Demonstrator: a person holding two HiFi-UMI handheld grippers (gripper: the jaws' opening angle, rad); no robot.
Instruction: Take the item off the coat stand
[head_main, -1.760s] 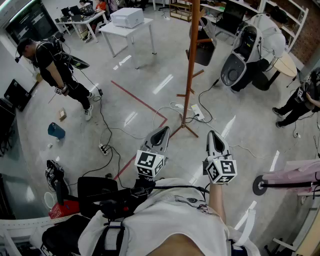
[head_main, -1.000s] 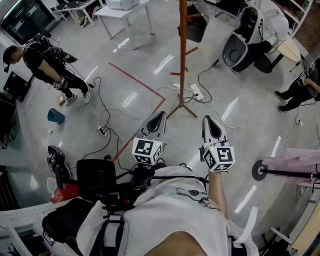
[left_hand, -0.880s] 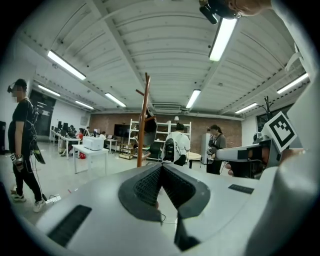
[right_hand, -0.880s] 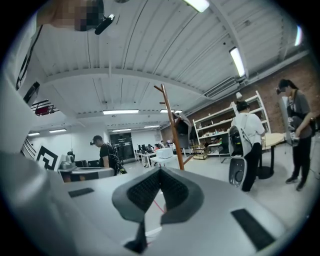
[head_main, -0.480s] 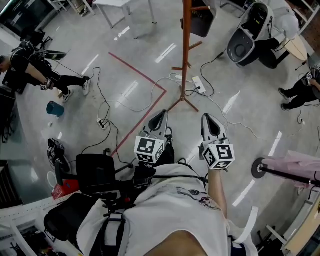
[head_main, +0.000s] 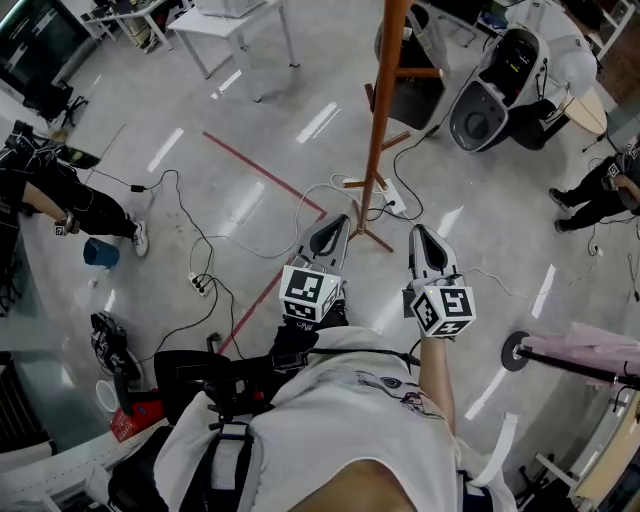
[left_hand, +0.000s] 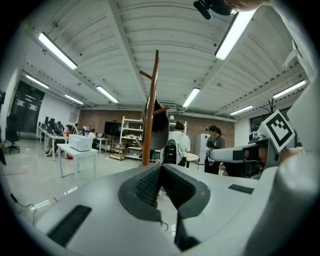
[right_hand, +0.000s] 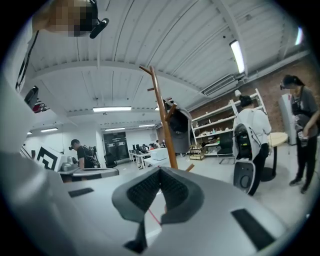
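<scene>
A tall brown wooden coat stand (head_main: 379, 120) rises from the floor just ahead of me, its feet (head_main: 366, 212) close to both gripper tips. A dark bag-like item (head_main: 408, 92) hangs from a peg on its right side. The left gripper view has the stand (left_hand: 151, 110) dead ahead, with the dark item (left_hand: 159, 128) beside the pole. In the right gripper view the stand (right_hand: 163, 120) and item (right_hand: 180, 128) lie slightly right of centre. My left gripper (head_main: 331, 238) and right gripper (head_main: 424, 246) are side by side, both shut and empty, short of the stand.
Cables and a power strip (head_main: 392, 203) lie around the stand's feet, and red floor tape (head_main: 266, 176) runs to its left. A white table (head_main: 236, 22) is far left, a grey pod-shaped machine (head_main: 494, 92) far right. People stand at the left (head_main: 50, 195) and right (head_main: 603, 192).
The coat stand has come nearer and its feet now sit just past the gripper tips. Both grippers stayed shut, side by side. The person at the left has slid toward the frame edge.
</scene>
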